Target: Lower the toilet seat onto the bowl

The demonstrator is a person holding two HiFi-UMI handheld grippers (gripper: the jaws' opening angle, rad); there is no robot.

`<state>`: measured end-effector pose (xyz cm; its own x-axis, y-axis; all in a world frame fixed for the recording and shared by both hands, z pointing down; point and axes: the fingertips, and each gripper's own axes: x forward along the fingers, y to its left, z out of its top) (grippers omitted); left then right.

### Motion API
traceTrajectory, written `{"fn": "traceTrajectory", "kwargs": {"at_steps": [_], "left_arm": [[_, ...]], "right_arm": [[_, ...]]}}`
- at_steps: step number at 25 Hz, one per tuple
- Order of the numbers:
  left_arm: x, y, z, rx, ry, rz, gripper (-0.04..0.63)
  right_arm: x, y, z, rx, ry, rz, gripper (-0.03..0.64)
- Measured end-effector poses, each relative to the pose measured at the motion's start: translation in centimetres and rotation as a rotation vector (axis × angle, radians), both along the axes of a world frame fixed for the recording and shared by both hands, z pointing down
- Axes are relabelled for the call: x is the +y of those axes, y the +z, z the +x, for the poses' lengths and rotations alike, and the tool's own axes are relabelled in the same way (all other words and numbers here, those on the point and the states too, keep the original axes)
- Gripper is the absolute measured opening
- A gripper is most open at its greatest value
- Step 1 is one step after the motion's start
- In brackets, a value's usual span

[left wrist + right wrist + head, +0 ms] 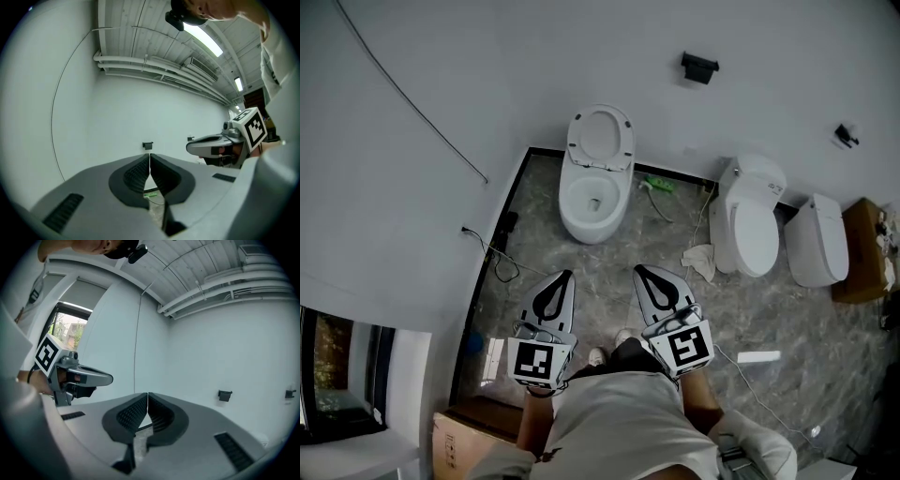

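A white toilet (593, 192) stands on the floor by the far wall, its seat (601, 137) raised upright against the wall and the bowl (593, 201) uncovered. My left gripper (566, 275) and right gripper (638, 270) are held side by side in front of the person, well short of the toilet, both pointing toward it. Both are shut with nothing between the jaws. In the left gripper view my left gripper (149, 155) points level at the white wall, with the right gripper's body beside it. The right gripper (147, 394) in its own view is likewise shut and level.
Two more white toilets (748, 217) (817, 240) with lids down stand to the right, next to a brown box (863, 248). A green item (659, 184) and a hose lie by the wall, a rag (701, 259) and cables on the marble floor (609, 291). A cardboard box (450, 441) sits near left.
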<state>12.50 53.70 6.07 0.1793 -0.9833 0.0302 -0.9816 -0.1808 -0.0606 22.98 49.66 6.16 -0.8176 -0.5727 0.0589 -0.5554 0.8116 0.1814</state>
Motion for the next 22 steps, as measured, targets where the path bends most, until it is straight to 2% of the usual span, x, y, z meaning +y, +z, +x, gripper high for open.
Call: {"fn": "traceTrajectory", "kwargs": {"at_steps": [6,22], "left_arm": [[-3.3,0.2,-0.6,-0.002,0.005,0.001,0.025],[-14.8,0.1,-4.4,-0.018,-0.082,-0.019,0.025]], "right_arm": [[-3.1,0.8,-0.2,0.019,0.025,-0.014,0.021],[-15.1,1.0,-5.1,0.011,-0.101,-0.012,0.021]]}}
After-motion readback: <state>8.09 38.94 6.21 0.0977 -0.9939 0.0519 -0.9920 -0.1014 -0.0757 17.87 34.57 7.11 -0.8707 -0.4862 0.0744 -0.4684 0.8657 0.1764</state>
